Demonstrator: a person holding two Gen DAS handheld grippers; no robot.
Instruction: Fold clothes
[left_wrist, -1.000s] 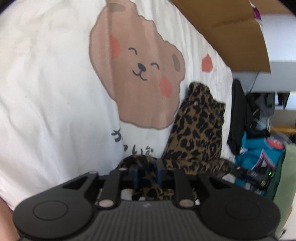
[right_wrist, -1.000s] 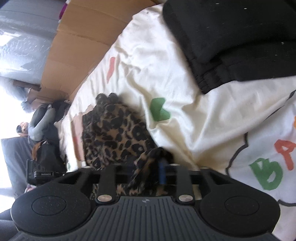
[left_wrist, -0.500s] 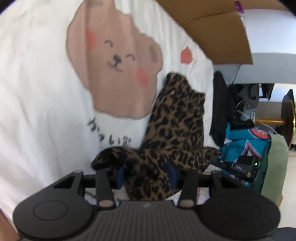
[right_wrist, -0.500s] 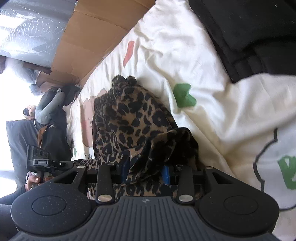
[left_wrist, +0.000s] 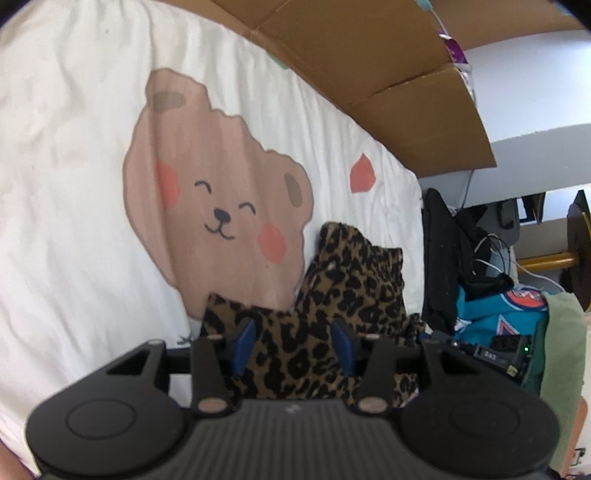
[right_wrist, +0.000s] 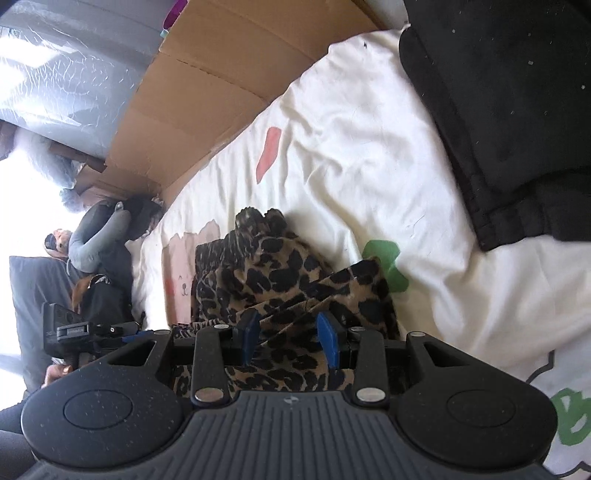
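Note:
A leopard-print garment (left_wrist: 354, 280) lies folded on the white bear-print bedsheet (left_wrist: 74, 221). My left gripper (left_wrist: 293, 343) is open, its blue pads (left_wrist: 243, 341) spread on either side of the garment's near edge, with the cloth lying loose between them. In the right wrist view the same garment (right_wrist: 280, 266) sits in a low heap, with one flap folded over the top. My right gripper (right_wrist: 288, 336) is also open over the garment's near edge, and its pads (right_wrist: 327, 338) do not pinch the cloth.
Flat cardboard (left_wrist: 369, 55) lines the far side of the bed. A black garment (right_wrist: 498, 110) lies on the sheet to the right. Teal clothing (left_wrist: 491, 314), a green cloth (left_wrist: 565, 362) and dark items are piled off the bed's edge.
Both grippers were shut on the leopard garment a second ago. They have since opened and let it go, and the garment now rests on the sheet.

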